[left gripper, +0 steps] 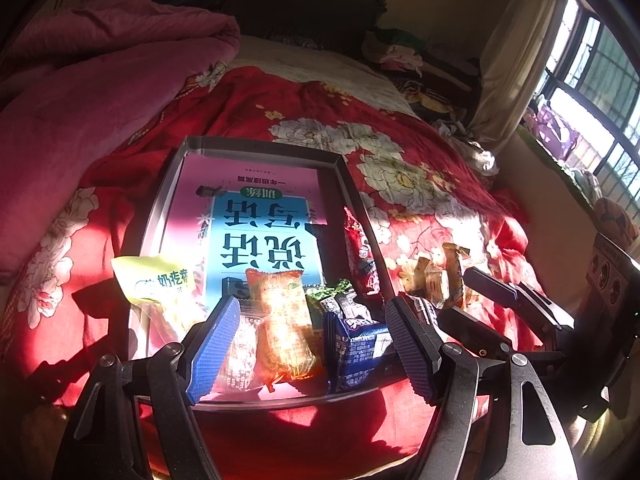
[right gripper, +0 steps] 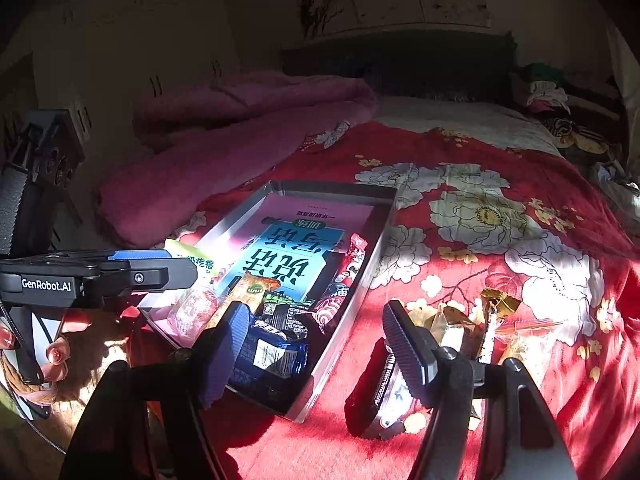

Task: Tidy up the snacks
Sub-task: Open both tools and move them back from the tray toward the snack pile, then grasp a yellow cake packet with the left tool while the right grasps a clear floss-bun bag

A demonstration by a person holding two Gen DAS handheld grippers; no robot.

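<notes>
A shallow grey tray (left gripper: 362, 216) (right gripper: 352, 312) lies on the red floral bedspread with a pink-and-blue book flat inside it. Snacks crowd its near end: a green-white packet (left gripper: 154, 278) on the left rim, a clear pinkish packet (left gripper: 240, 344), an orange packet (left gripper: 284, 320), a blue packet (left gripper: 358, 346) (right gripper: 268, 354) and a red packet (left gripper: 360, 248) along the right wall. My left gripper (left gripper: 312, 302) (right gripper: 176, 264) hovers open above these, holding nothing. My right gripper (right gripper: 316, 308) (left gripper: 456, 294) is open over the tray's right wall. A dark packet (right gripper: 384, 392) lies under its right finger, and gold-wrapped snacks (right gripper: 460, 328) (left gripper: 436, 276) lie beyond.
A pink quilt (left gripper: 100, 92) is heaped along the left of the bed. Clothes (left gripper: 400, 56) pile up near the dark headboard. A curtain and a barred window (left gripper: 592, 72) stand to the right. A person's hand (right gripper: 56, 348) holds the left gripper's handle.
</notes>
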